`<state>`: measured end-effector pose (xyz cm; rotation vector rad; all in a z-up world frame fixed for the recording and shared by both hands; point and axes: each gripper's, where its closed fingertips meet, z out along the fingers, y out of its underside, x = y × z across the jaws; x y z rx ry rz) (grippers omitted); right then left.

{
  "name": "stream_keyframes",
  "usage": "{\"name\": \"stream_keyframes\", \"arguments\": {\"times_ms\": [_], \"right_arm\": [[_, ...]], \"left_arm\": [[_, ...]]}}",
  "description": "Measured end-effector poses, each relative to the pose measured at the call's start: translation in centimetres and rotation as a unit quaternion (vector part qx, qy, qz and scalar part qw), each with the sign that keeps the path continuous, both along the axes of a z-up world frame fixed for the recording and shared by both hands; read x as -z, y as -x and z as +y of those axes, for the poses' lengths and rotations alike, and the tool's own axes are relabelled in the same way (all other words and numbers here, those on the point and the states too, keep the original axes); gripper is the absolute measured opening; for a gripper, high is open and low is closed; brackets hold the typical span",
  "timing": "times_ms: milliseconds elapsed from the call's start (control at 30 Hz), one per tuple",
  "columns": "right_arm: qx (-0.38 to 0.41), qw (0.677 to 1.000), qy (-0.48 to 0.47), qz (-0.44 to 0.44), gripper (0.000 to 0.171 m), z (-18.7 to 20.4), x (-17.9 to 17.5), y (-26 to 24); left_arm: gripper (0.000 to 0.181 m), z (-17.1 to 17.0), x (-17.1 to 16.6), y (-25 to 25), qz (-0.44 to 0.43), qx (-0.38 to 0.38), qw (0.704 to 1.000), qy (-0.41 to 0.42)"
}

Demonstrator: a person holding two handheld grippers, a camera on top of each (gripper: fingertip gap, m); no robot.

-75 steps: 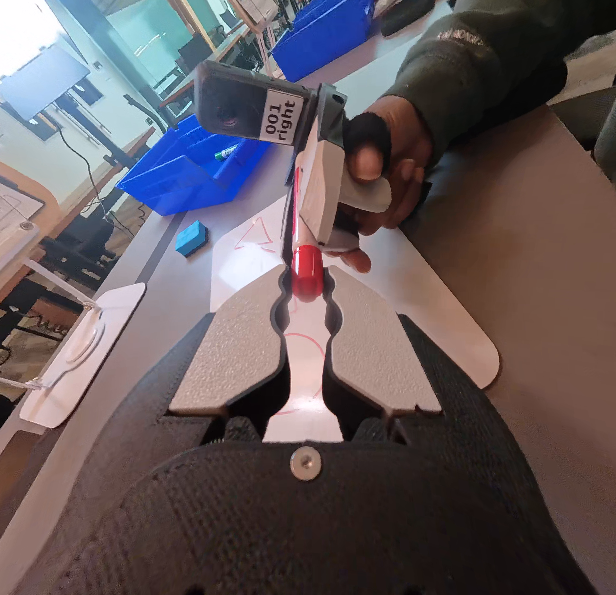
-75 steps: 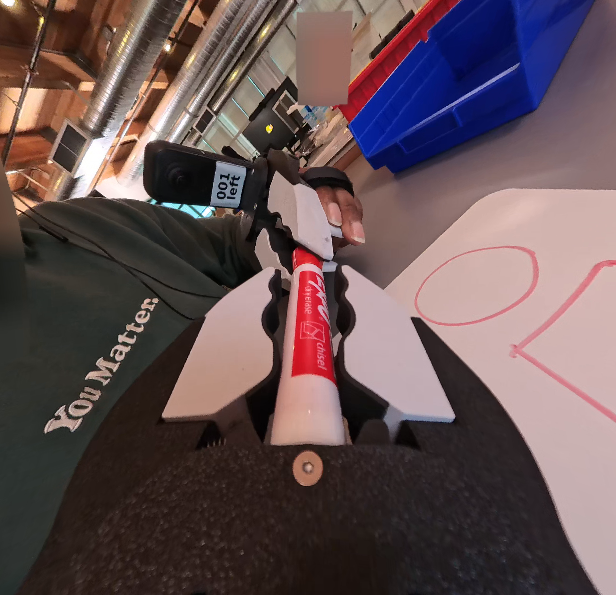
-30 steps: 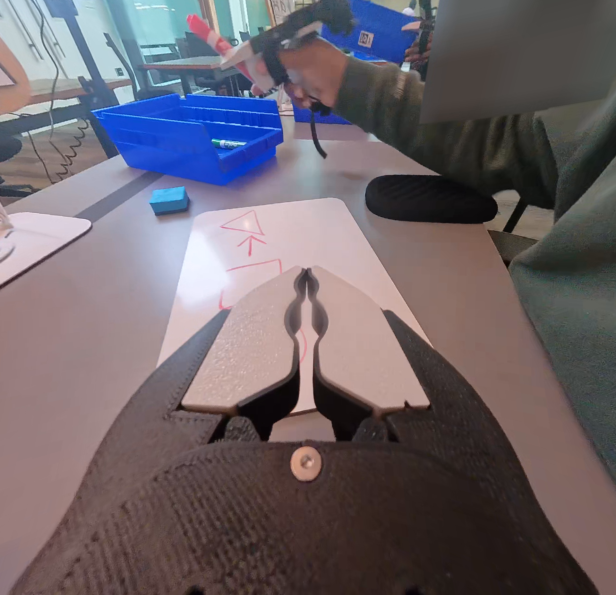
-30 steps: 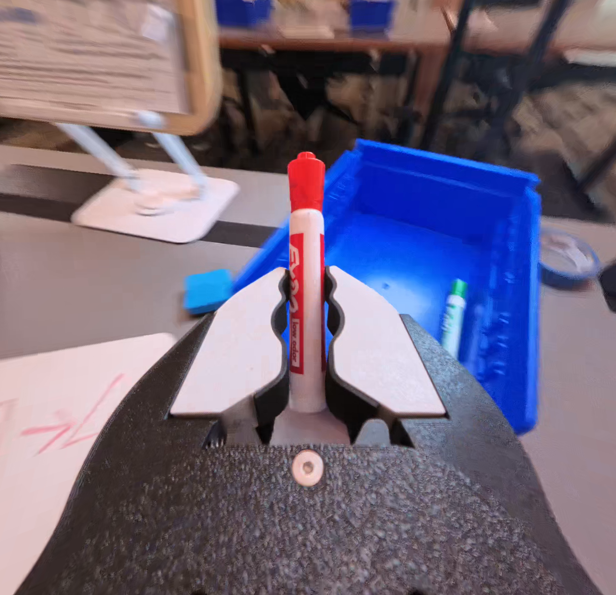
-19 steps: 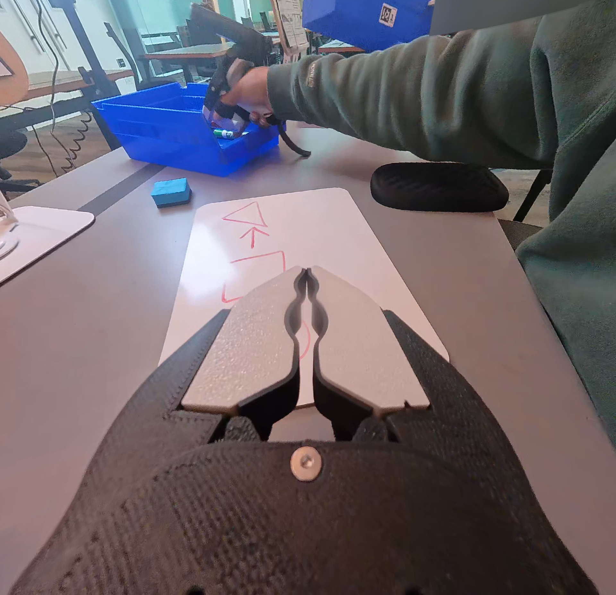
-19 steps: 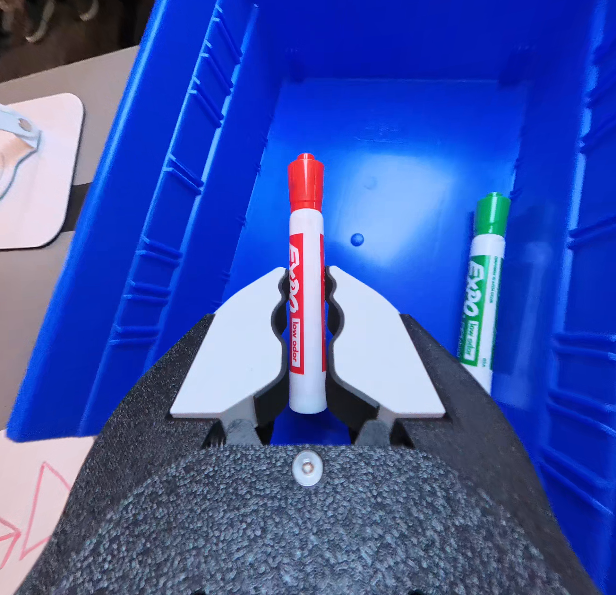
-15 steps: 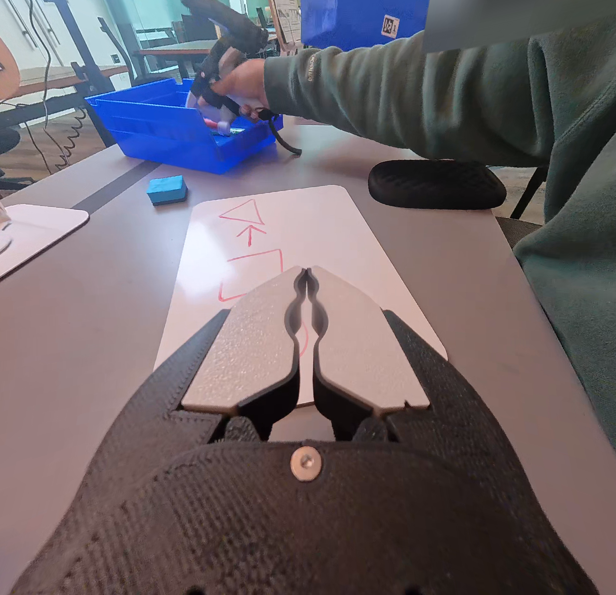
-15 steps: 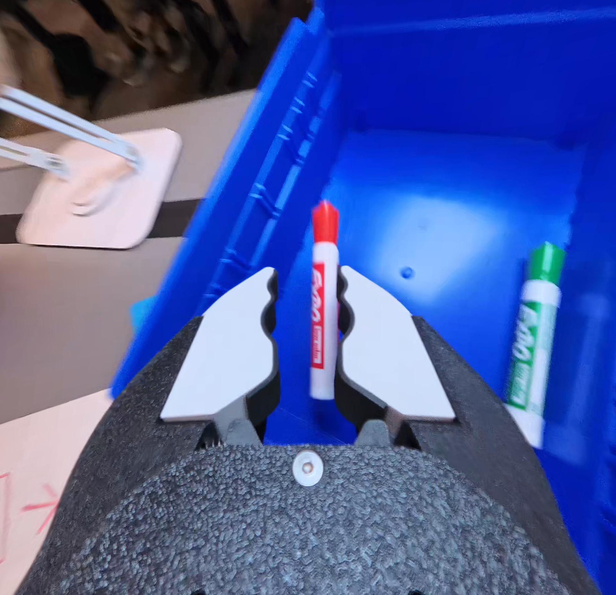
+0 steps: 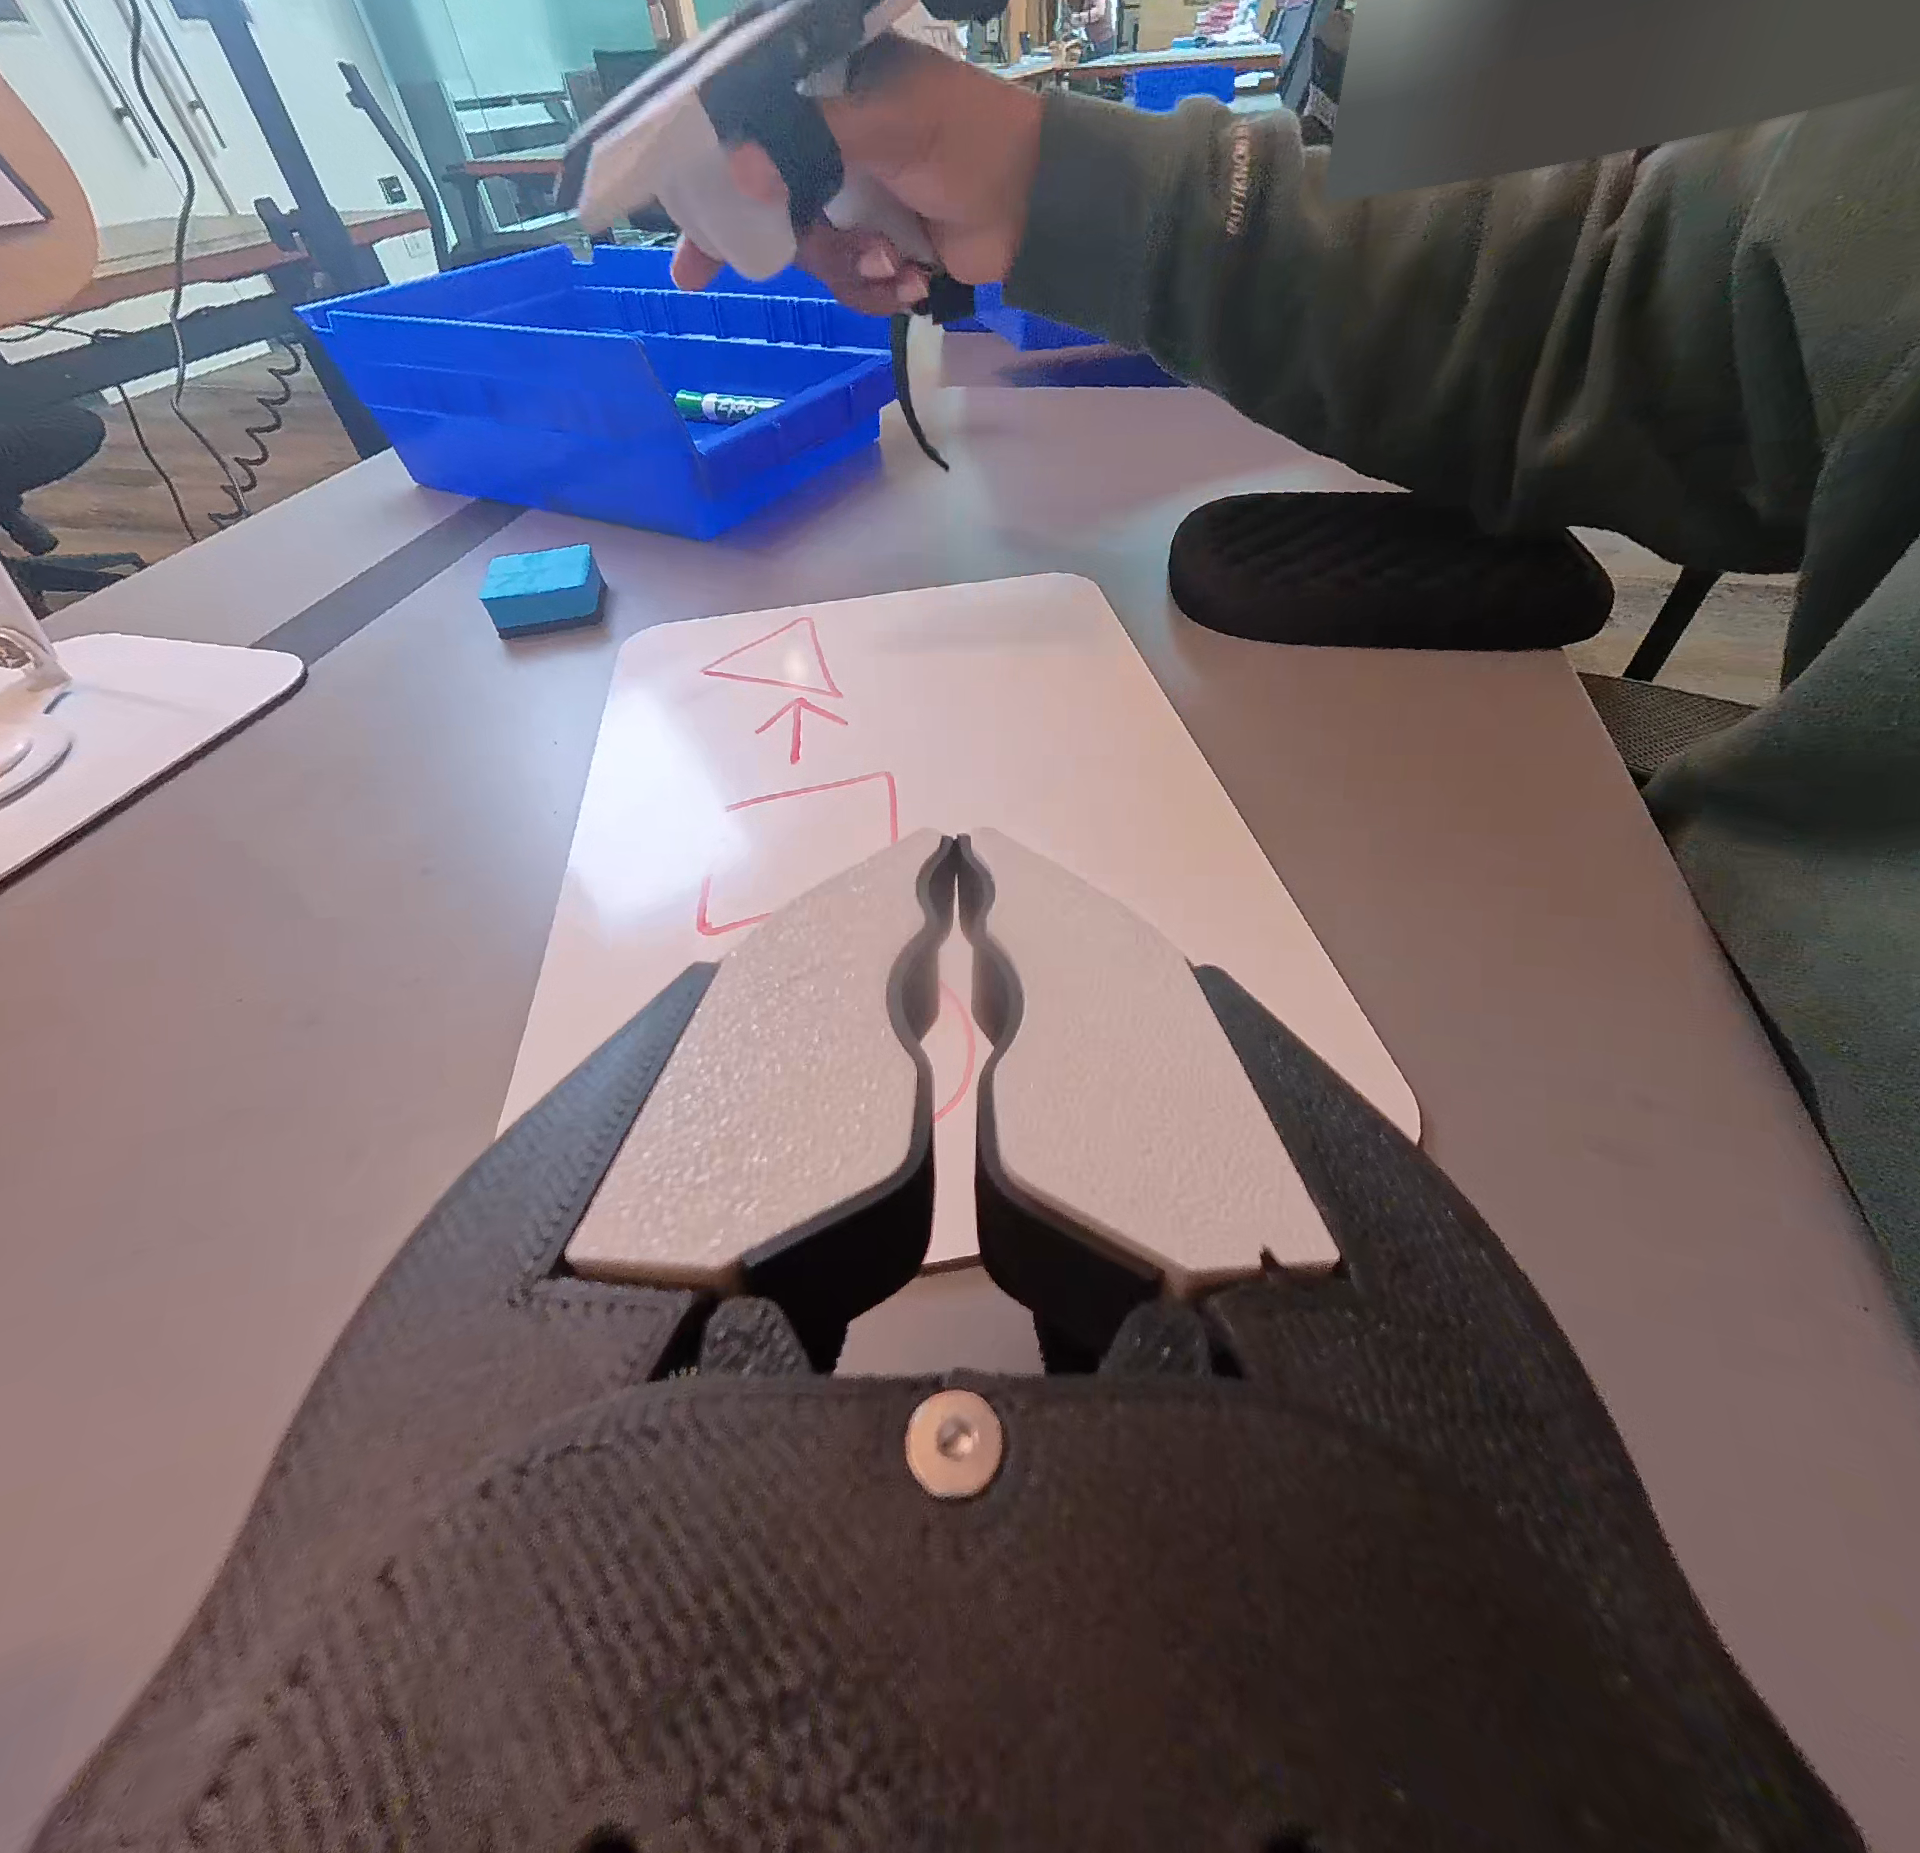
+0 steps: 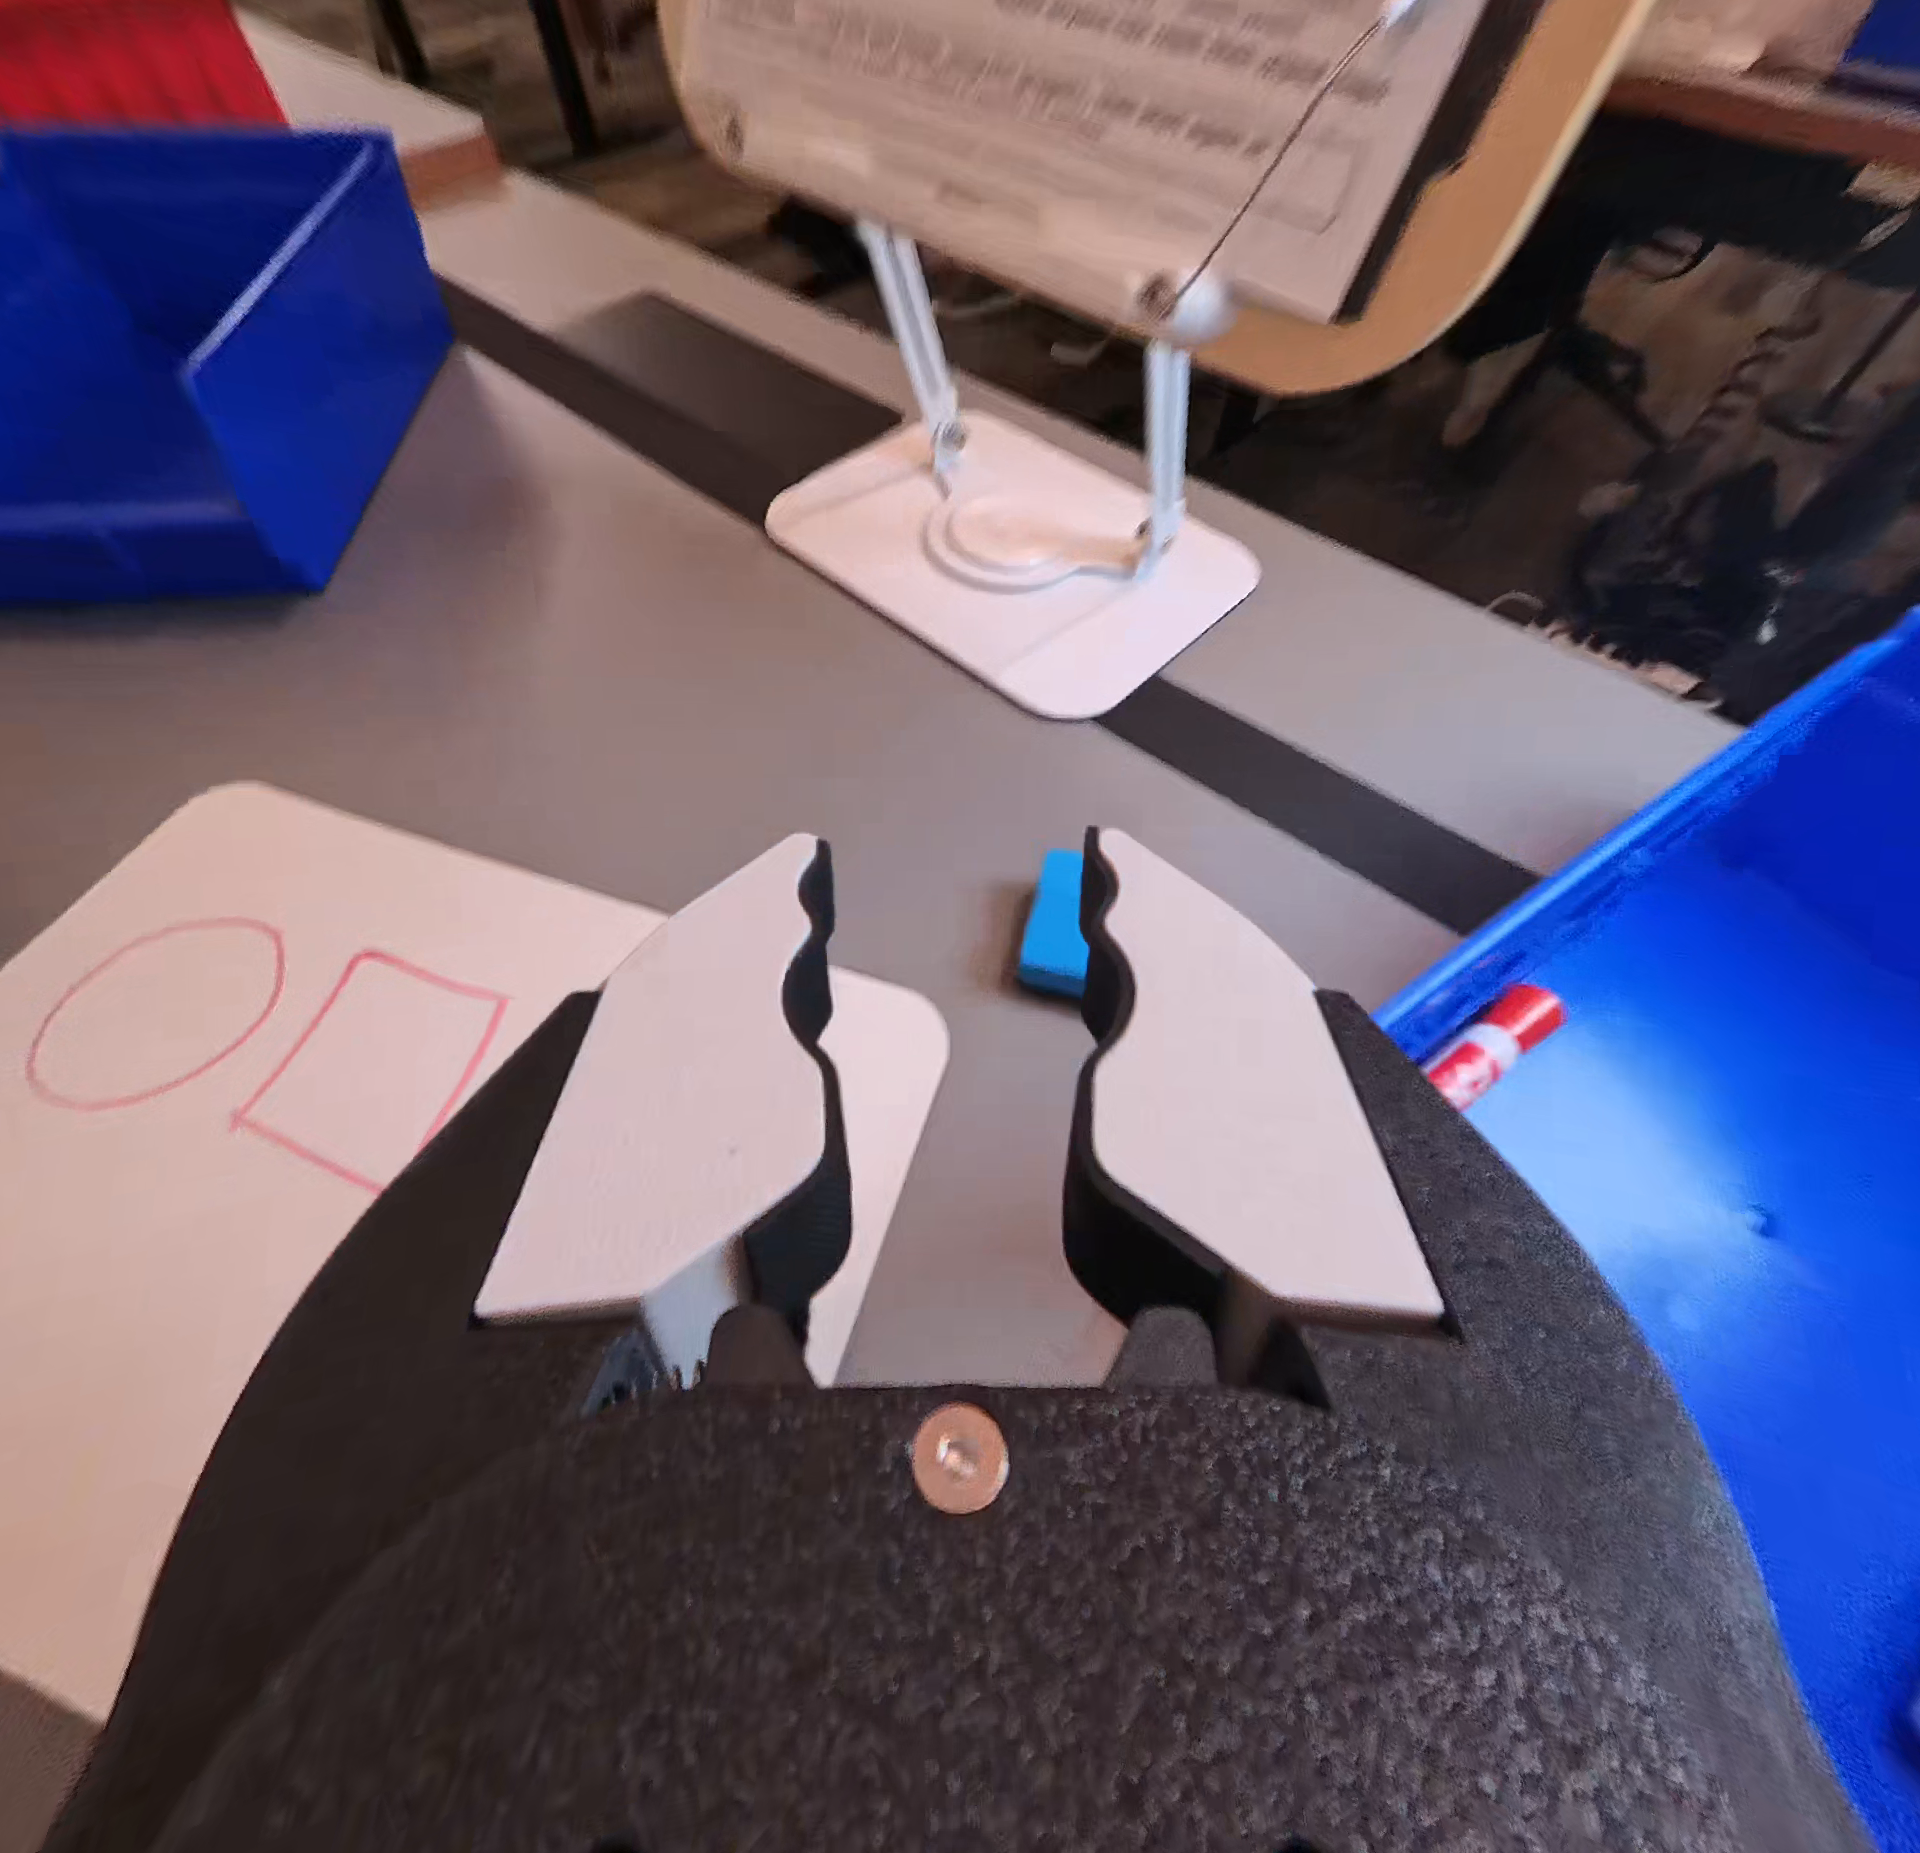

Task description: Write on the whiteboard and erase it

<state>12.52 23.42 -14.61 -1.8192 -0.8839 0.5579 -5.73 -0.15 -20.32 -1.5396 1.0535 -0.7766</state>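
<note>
Grey table (image 9: 312, 972) carries whiteboard (image 9: 1039, 764), red shapes drawn. We hold left gripper (image 9: 957, 847) clenched, empty, above board. Right gripper (image 10: 951, 847) spread, empty, aimed at blue eraser (image 10: 1051, 936) for wiping; red marker (image 10: 1496, 1045) parked in blue bin (image 10: 1662, 1128).

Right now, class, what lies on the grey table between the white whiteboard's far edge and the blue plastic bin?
Only the small blue eraser, left of centre; otherwise bare grey table, seen in the left wrist view between whiteboard and bin.
</note>
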Motion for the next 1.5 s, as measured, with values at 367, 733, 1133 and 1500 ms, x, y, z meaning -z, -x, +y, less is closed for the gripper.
{"name": "stream_keyframes", "arguments": {"times_ms": [367, 733, 1133, 1500], "right_arm": [[0.066, 0.978, 0.085, -0.177, 0.055, 3.2, 10.0, 4.5], [0.164, 0.957, 0.153, -0.184, 0.071, 8.4, 13.6, 1.0], [-0.054, 0.981, 0.112, -0.150, 0.053, -0.9, 9.0, 4.1], [-0.105, 0.960, 0.123, -0.230, 0.054, -11.2, 13.7, 2.3]], "left_arm": [[0.000, 0.4, -0.1, 0.7, 0.018, -0.023, 0.999, -0.016], [0.000, 0.0, -0.5, 0.9, 0.014, -0.015, 1.000, -0.021], [0.000, 0.2, 0.2, 0.9, 0.019, -0.012, 1.000, -0.003], [0.000, -1.3, 5.5, -0.4, 0.166, 0.016, 0.985, 0.054]]}}
